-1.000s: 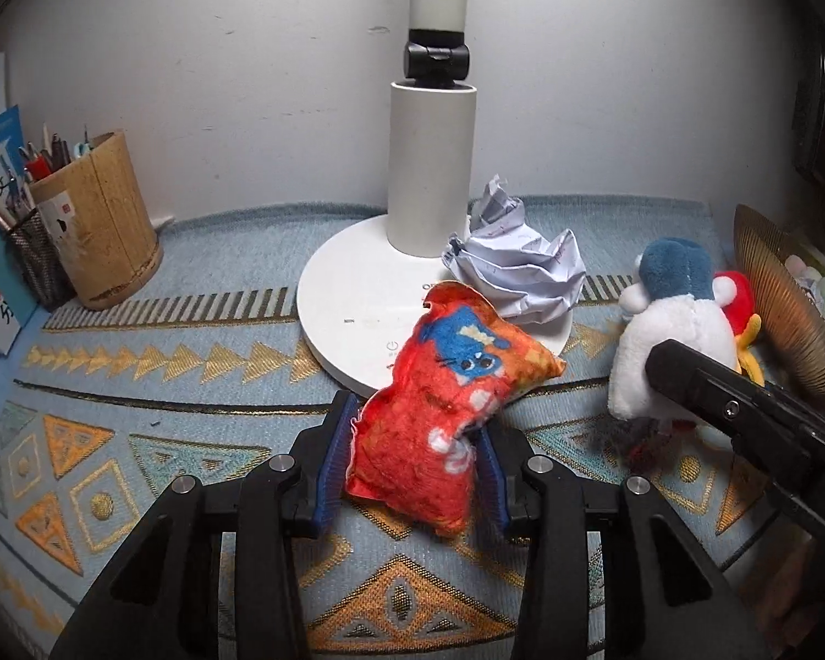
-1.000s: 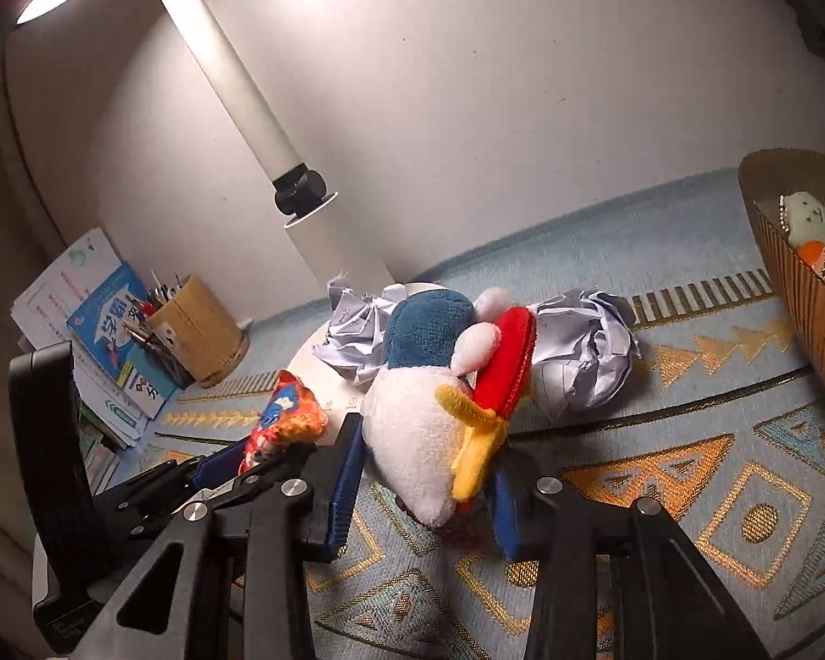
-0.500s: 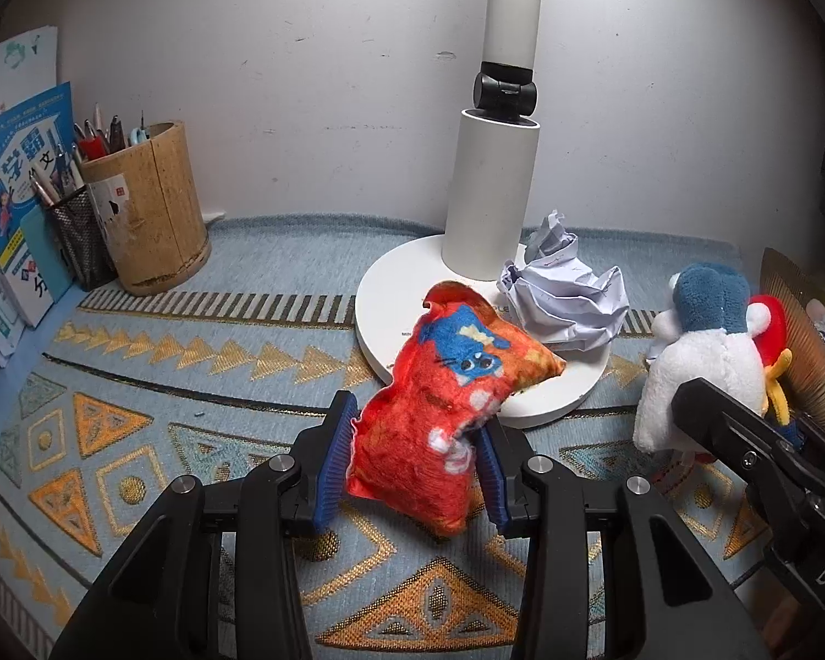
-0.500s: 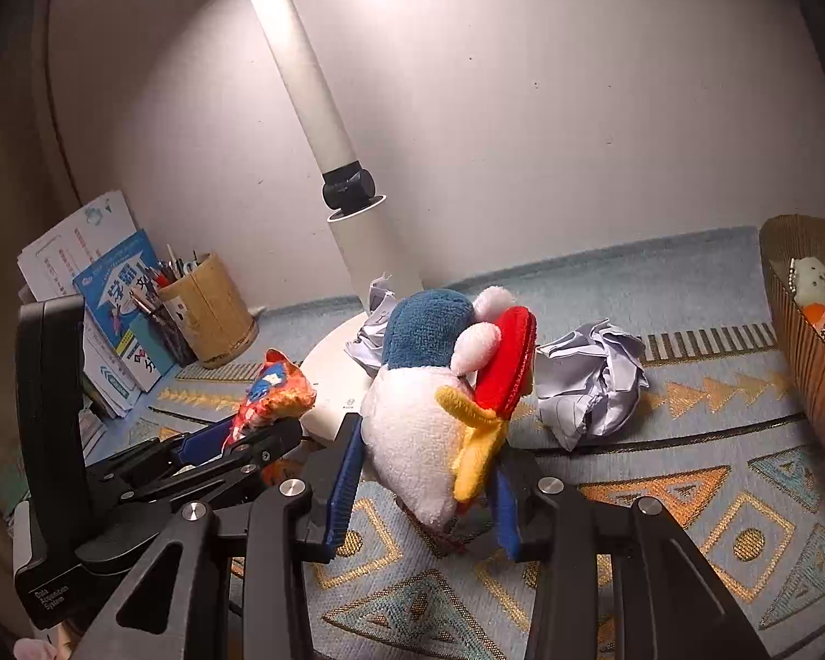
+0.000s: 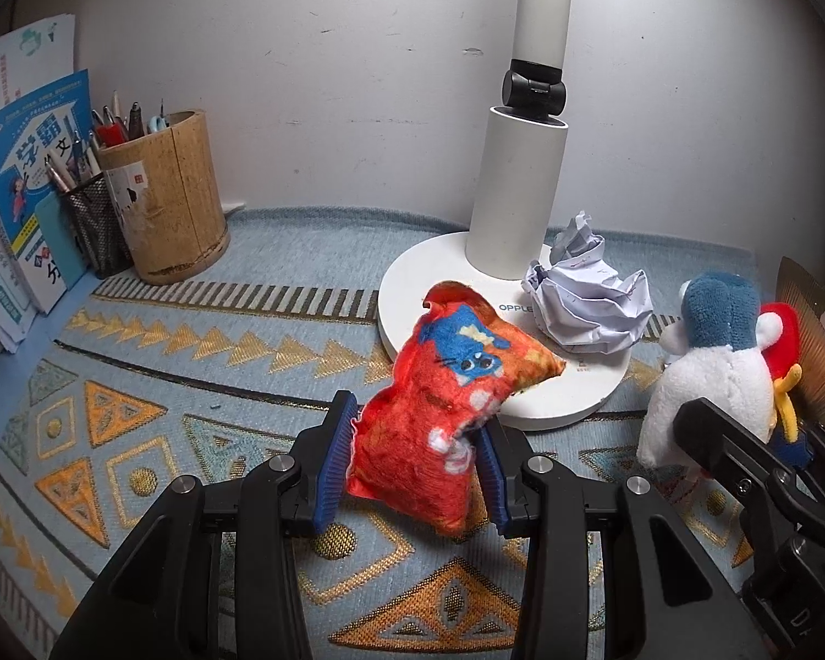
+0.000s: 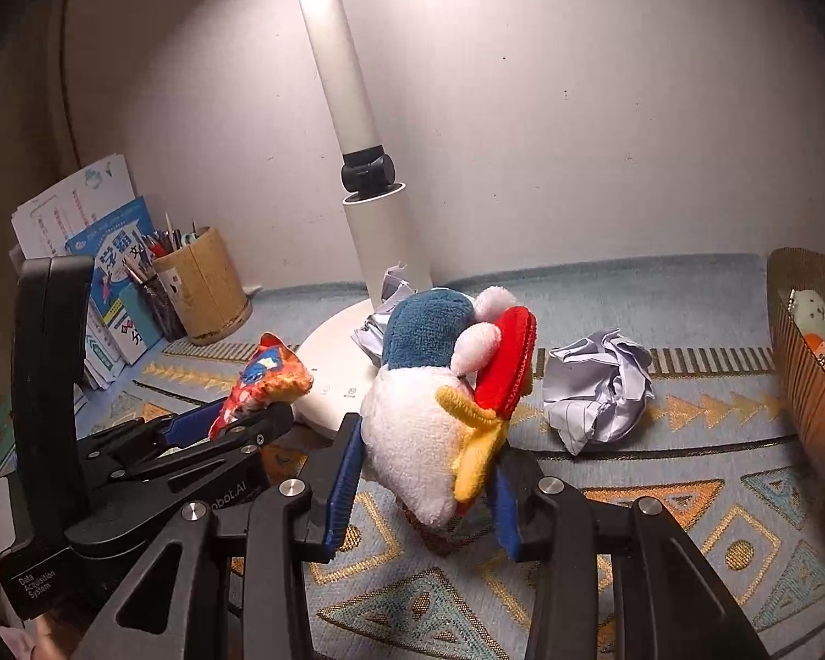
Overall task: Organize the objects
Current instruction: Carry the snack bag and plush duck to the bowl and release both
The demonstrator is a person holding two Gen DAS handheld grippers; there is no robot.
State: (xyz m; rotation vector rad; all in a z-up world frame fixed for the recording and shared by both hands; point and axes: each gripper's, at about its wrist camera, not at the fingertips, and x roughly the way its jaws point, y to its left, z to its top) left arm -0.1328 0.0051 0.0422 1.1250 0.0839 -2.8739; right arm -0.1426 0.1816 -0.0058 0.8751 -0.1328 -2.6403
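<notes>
Grippers: left gripper (image 5: 415, 459) was clamped on a red plush snack bag (image 5: 445, 401); right gripper (image 6: 423, 473) was clamped on a white plush duck (image 6: 445, 401). Both blue-padded jaws pressed visibly into soft fabric.

Red plush snack bag: gripped by its lower end, apparently clear of the patterned blue mat (image 5: 165, 385). Its long axis ran from near-left up to far-right, the crimped top edge pointing toward the lamp base (image 5: 429, 286). Holding the bottom end probably left the printed face and top free.

White plush duck: pinched across its white body, blue cap uppermost, red and yellow parts on its right side. Its long axis was roughly upright, leaning slightly away. I judged it lifted for carrying, likely toward the brown basket (image 6: 803, 374) at far right, which already held small soft toys.

Middle ground: one crumpled paper ball (image 6: 599, 390) lay on the mat to the duck's right; another crumpled paper ball (image 5: 588, 302) rested on the lamp base against the white lamp post (image 5: 517, 192).

Far left: bamboo pen holder (image 5: 170, 198), mesh pen cup (image 5: 96, 220) and booklets (image 5: 33, 165) stood against the wall.
</notes>
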